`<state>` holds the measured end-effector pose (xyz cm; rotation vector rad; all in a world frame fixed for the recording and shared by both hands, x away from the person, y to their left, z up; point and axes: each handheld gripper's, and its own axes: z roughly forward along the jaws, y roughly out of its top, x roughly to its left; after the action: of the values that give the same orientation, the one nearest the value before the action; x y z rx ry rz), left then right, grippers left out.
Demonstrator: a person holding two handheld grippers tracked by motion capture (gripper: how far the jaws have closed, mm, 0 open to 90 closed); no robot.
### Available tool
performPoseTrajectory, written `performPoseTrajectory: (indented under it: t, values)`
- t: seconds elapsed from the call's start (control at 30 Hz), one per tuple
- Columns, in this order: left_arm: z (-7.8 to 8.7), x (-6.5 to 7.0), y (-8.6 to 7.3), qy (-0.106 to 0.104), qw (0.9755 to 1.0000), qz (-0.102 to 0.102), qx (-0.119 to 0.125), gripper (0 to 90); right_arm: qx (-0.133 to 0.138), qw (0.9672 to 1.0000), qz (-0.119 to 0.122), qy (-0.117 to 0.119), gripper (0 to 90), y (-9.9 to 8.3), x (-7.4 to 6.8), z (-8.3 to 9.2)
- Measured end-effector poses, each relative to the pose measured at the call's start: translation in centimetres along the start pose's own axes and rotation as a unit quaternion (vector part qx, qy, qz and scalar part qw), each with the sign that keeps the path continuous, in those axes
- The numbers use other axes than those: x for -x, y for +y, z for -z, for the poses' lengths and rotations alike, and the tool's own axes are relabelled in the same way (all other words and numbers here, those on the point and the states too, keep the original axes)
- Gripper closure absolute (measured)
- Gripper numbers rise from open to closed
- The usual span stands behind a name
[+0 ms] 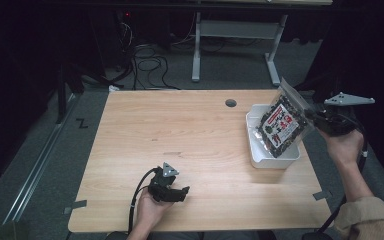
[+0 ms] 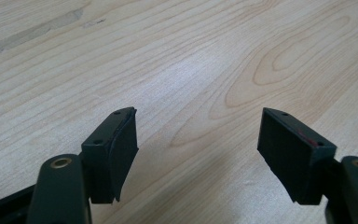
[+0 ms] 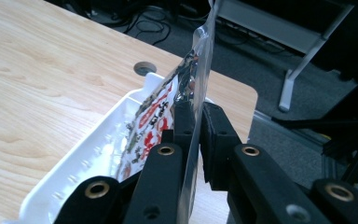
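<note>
Right gripper [image 1: 314, 119] has the snack bag [image 1: 281, 126] pinched over the white tray [image 1: 275, 161], far right; left gripper [image 1: 182, 192] sits released near-left, nothing in it.

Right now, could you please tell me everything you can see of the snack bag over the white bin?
The snack bag is a clear, glossy plastic pouch of dark pieces, with a white label printed in red and black. It hangs tilted, its flat sealed top uppermost, and its lower end dips into the white bin at the table's right edge. The right tool pinches one edge of it between both pads. Whether it touches the bin's floor I cannot tell.
</note>
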<state>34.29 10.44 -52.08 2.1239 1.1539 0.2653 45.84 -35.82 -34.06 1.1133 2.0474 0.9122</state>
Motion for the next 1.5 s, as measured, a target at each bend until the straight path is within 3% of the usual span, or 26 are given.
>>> performPoseTrajectory:
  t: [0.37, 0.67, 0.87, 1.1, 1.33, 1.5]
  values:
    - [-0.2, 0.1, 0.0, -0.001, 1.0, -0.001, -0.004, 28.8, -0.02, 0.9993, -0.024, -0.019, 82.4, -1.5, 1.3, -0.7]
    - [-0.2, 0.2, 0.0, -0.001, 1.0, -0.002, -0.005, 28.8, -0.027, 0.9984, -0.022, -0.044, 82.3, -1.5, 1.7, -0.8]
    - [-0.1, 0.2, 0.0, -0.001, 1.0, -0.002, -0.001, 28.8, -0.023, 0.9987, -0.023, -0.038, 69.8, -1.2, 1.3, -0.8]
    - [0.0, 0.3, 0.0, 0.0, 1.0, -0.003, -0.001, 28.6, 0.0, 0.9988, -0.032, -0.038, 50.4, -0.8, 0.9, -0.3]
    - [0.1, 0.3, 0.1, 0.0, 1.0, -0.004, 0.003, 28.4, 0.043, 0.9974, -0.048, -0.033, 43.3, -0.6, 0.7, 1.2]
    - [0.4, 0.4, 0.1, 0.002, 0.9999, -0.004, 0.012, 28.4, 0.067, 0.9967, -0.046, -0.005, 40.4, -0.6, -0.2, 2.2]
